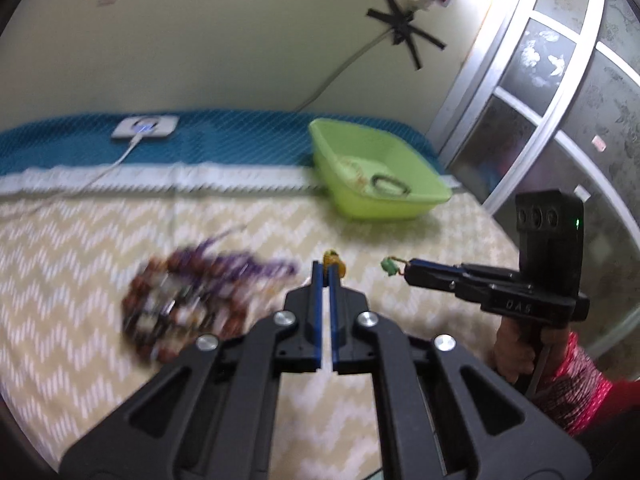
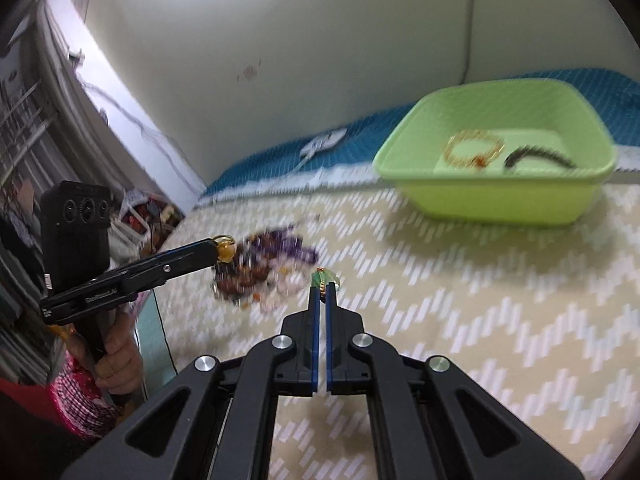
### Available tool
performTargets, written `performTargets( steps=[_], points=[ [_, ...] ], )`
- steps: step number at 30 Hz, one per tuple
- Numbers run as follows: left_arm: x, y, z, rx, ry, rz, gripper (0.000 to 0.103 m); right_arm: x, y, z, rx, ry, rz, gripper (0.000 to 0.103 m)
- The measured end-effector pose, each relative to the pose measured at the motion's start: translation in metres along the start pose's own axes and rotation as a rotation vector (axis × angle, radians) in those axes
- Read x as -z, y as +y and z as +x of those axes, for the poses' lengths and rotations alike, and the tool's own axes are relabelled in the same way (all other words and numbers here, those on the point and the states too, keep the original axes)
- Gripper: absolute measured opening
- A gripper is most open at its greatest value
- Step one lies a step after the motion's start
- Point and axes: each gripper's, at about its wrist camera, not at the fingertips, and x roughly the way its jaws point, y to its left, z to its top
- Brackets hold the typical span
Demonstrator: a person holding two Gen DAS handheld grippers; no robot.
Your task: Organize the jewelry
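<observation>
My left gripper (image 1: 329,268) is shut on a small yellow-gold ring (image 1: 334,261), held above the bed; the right wrist view shows the same gripper (image 2: 216,249) with the ring (image 2: 225,249) at its tip. My right gripper (image 2: 323,286) is shut on a small green jewel piece (image 2: 322,277), which shows in the left wrist view as a green piece (image 1: 389,266) at the right gripper's tip (image 1: 408,270). A blurred heap of brown and purple bead jewelry (image 1: 188,300) lies on the zigzag bedspread (image 1: 80,280). A lime-green tub (image 2: 496,152) holds a gold bracelet (image 2: 474,148) and a dark bracelet (image 2: 536,156).
A teal blanket (image 1: 240,140) runs along the wall, with a white charging pad (image 1: 145,126) and its cable on it. A glass-panelled door (image 1: 560,100) stands to the right of the bed. A person's hand (image 2: 120,356) and patterned sleeve hold each gripper handle.
</observation>
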Motion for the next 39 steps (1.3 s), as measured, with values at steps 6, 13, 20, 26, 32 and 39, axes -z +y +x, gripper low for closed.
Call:
performTargets(
  steps=[6,13,20,26,32,39],
  points=[
    [-0.056,-0.036,0.044,0.057,-0.004,0.082,0.002,-0.036,-0.021,-0.041,0.087,-0.150,0.042,0.000],
    [-0.090,-0.038,0.114,0.013,0.086,0.024,0.012,-0.062,-0.060,-0.036,0.173,-0.270,0.084,0.033],
    [-0.065,-0.008,0.056,-0.024,-0.013,-0.063,0.012,-0.054,-0.079,-0.059,0.063,-0.376,0.158,0.035],
    [0.026,0.013,0.003,-0.334,0.015,-0.094,0.012,-0.047,-0.047,-0.047,-0.080,-0.284,0.074,0.035],
    [0.083,0.036,-0.029,-0.505,-0.022,-0.217,0.012,-0.029,-0.007,0.006,-0.145,-0.062,-0.045,0.035],
    [0.084,0.043,-0.033,-0.522,-0.039,-0.241,0.012,-0.018,-0.001,0.008,-0.158,0.004,-0.056,0.035]
  ],
)
